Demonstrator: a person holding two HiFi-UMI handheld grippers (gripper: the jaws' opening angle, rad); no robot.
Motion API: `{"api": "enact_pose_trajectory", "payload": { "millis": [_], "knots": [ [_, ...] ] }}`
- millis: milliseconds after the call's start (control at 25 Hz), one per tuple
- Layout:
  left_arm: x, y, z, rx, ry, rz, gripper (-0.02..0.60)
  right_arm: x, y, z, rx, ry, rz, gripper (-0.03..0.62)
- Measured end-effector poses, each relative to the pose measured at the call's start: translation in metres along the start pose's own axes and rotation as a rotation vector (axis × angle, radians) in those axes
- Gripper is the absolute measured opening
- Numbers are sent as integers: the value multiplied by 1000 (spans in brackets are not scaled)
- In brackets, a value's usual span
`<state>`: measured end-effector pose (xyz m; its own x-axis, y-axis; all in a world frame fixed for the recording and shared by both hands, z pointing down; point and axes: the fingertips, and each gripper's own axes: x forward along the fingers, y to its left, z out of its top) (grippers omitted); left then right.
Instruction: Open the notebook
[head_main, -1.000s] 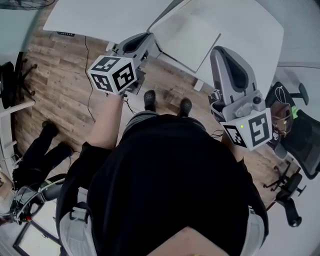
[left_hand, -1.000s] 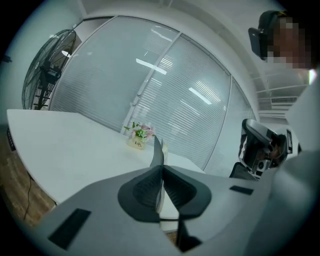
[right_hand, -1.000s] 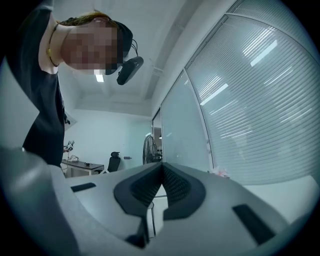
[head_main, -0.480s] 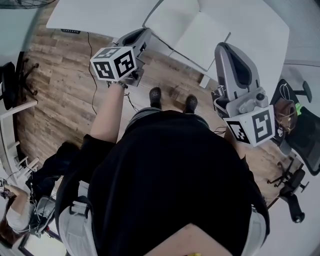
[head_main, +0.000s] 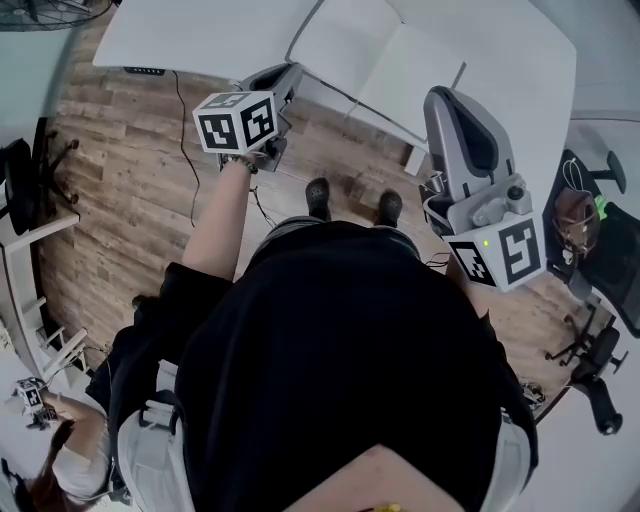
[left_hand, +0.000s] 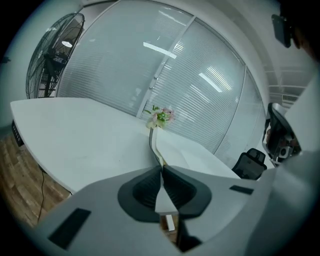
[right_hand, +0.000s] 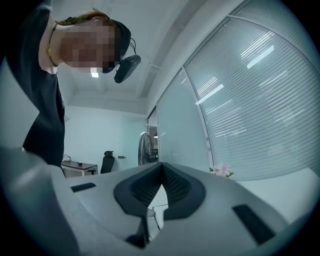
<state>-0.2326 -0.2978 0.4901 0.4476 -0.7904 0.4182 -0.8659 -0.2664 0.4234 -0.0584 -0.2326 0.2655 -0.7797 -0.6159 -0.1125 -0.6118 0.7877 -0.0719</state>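
Head view: the person was seen standing on the wood floor (head_main: 130, 170) in front of a white table (head_main: 200, 35), with one gripper held out on each side of the body.

Left gripper (left_hand: 161, 168): the jaws were noted as closed, pads meeting at the tips, with nothing between them. It was held with its tip close to the table's near edge, and its marker cube (head_main: 238, 122) was uppermost. A seam running across the table top was recorded straight ahead of it, with a small bunch of flowers (left_hand: 160, 116) at the seam's far end. A standing fan (left_hand: 50, 55) was seen at far left.

Right gripper (right_hand: 161, 166): the jaws were likewise found closed tip to tip and empty. It was pointed roughly level, towards a glass wall with blinds (right_hand: 250, 100).

Notebook (head_main: 415, 68): a pale flat rectangle was noted on the table near its front edge, right of the seam and ahead of both grippers, and was taken to be the notebook. White on white, so whether it was open or closed could not be determined. Neither gripper was touching it.
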Motion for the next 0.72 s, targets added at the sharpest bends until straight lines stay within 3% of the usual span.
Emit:
{"api": "enact_pose_trajectory", "payload": {
  "millis": [320,720],
  "knots": [
    [-4,7,-23,63,94,-4,32,6,16,1,-9,-16,-31,5],
    [-3,8,-34,108,151,-38,37,10,19,0,-12,-20,-73,5]
  ]
}}
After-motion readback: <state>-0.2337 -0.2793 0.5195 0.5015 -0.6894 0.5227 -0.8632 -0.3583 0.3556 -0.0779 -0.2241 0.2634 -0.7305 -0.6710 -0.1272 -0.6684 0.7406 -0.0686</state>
